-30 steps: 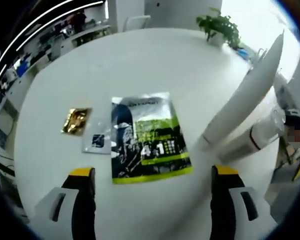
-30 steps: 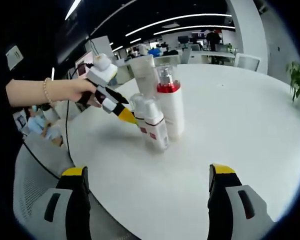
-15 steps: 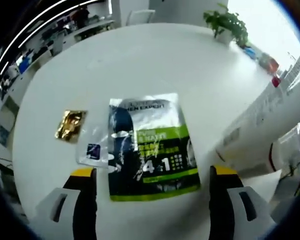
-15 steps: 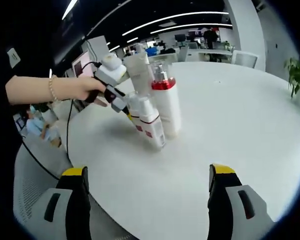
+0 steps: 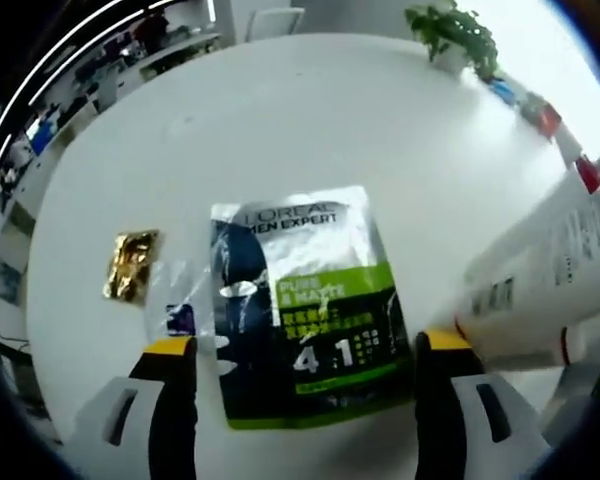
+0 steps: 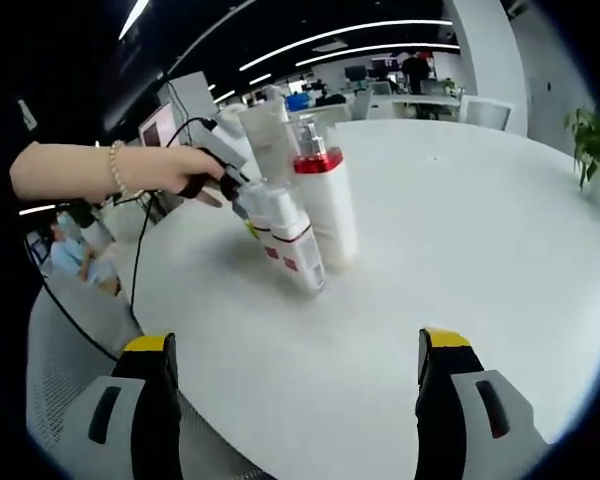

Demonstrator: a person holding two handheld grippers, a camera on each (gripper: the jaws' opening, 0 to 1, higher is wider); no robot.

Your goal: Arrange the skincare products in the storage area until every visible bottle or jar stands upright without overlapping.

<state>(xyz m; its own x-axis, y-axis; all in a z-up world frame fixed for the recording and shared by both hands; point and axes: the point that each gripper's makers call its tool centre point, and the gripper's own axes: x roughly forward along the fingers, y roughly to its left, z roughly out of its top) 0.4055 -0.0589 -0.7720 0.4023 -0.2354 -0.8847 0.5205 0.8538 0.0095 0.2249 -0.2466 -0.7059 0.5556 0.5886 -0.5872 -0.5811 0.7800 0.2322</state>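
Not done yet imo. Left gripper (image 5: pixel 300 400) fingers wide, holding nothing, over the sachet pack (image 5: pixel 305 305) on the bench (image 5: pixel 280 120). At 3 o'clock, the small white bottle (image 6: pixel 288 238) leans at 11 o'clock beside the upright red-collared bottle (image 6: pixel 325 195). Right gripper (image 6: pixel 298 400) fingers wide too.

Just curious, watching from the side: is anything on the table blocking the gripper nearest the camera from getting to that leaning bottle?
Nothing visible blocks it. Bare white table lies between the right gripper and the leaning bottle. The left gripper is at the bottle's far side, and the red-collared bottle stands right beside it.
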